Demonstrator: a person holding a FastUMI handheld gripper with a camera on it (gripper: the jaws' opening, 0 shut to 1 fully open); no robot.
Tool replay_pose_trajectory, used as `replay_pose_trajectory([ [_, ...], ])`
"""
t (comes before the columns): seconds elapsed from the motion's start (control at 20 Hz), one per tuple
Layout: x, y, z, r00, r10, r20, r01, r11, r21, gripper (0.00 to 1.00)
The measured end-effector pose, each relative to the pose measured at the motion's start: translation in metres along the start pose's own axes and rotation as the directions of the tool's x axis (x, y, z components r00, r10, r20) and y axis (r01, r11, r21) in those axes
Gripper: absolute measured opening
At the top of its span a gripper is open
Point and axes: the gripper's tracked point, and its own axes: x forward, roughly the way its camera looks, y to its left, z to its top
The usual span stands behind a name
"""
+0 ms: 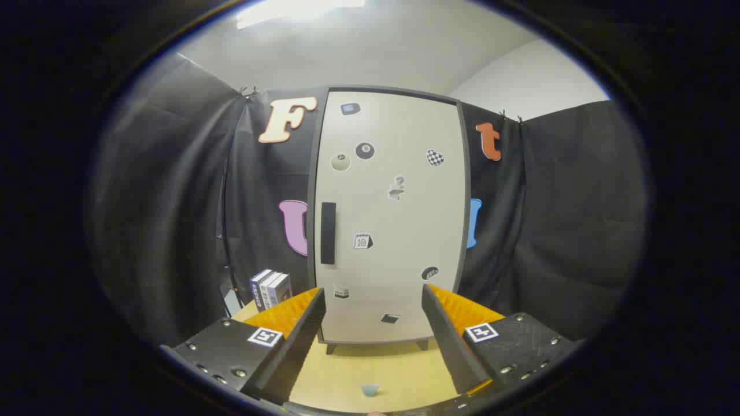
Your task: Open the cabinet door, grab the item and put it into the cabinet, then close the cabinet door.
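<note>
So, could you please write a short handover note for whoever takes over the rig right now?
Gripper: fingers open, holding nothing, pointed at the cabinet.
Cabinet: stands on the wooden table just beyond the fingers, door shut, dark handle on its left edge.
Small pale blue item: lies on the table between the fingers, close in.
Boxes: upright, left of the cabinet.
Done: nothing yet.
Left: open the door, pick up the item, place it inside, close the door.

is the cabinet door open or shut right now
Shut: the cabinet door sits flush in its dark frame, handle untouched. The gripper has its fingers open, empty, short of it.
</note>
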Motion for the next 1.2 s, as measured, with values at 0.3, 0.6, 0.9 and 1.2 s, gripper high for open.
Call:
replay_pose_trajectory([
  [0.3,0.0001,-0.0022,0.0015,1.0,-0.007,0.001,0.007,1.0,0.01,0.99],
  [0.6,-0.0017,-0.0025,0.0036,1.0,-0.007,0.006,0.007,1.0,0.013,0.99],
  [0.9,-0.0014,-0.0013,0.0018,1.0,-0.001,0.002,0.001,1.0,0.014,0.99],
  [1.2,0.003,0.0022,0.0036,1.0,0.005,-0.001,-0.005,1.0,0.026,0.99],
])
